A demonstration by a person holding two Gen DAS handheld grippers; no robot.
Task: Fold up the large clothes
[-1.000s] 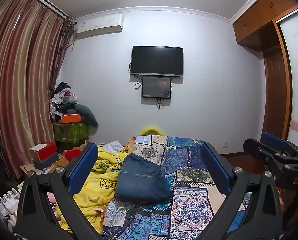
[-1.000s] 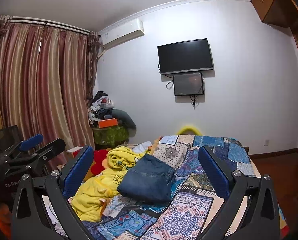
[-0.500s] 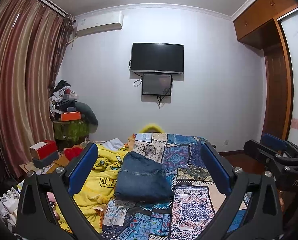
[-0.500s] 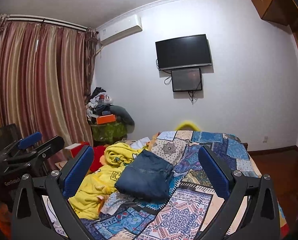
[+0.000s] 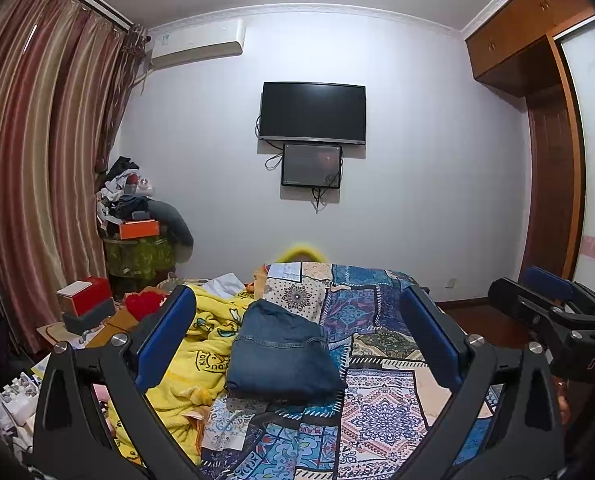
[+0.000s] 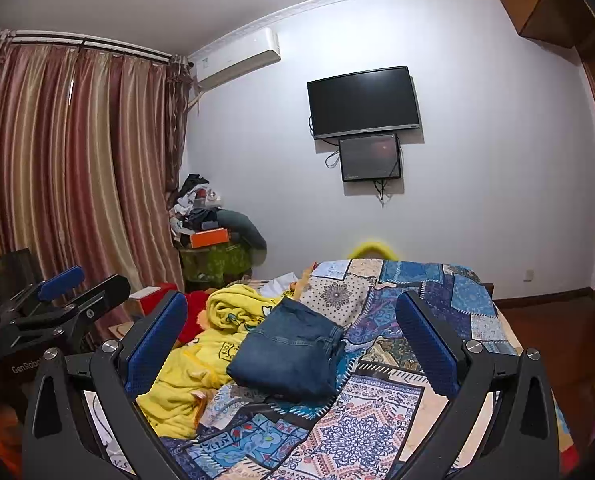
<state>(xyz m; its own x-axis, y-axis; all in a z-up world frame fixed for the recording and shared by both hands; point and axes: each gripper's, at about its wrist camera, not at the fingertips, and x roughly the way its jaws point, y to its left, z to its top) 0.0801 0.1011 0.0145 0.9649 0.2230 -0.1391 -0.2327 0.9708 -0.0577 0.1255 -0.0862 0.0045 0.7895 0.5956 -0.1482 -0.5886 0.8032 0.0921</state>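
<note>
A folded pair of blue jeans lies on the patchwork bedspread; it also shows in the right wrist view. My left gripper is open and empty, held well back from and above the bed. My right gripper is open and empty too, also held back from the jeans. Each gripper shows at the edge of the other's view: the right one and the left one.
A crumpled yellow blanket lies left of the jeans. Red boxes and a cluttered stand sit by the striped curtains. A TV hangs on the far wall. A wooden wardrobe stands on the right.
Both views have tilted up a little, so the bed and jeans sit slightly lower in frame. Both grippers stay open and empty.
</note>
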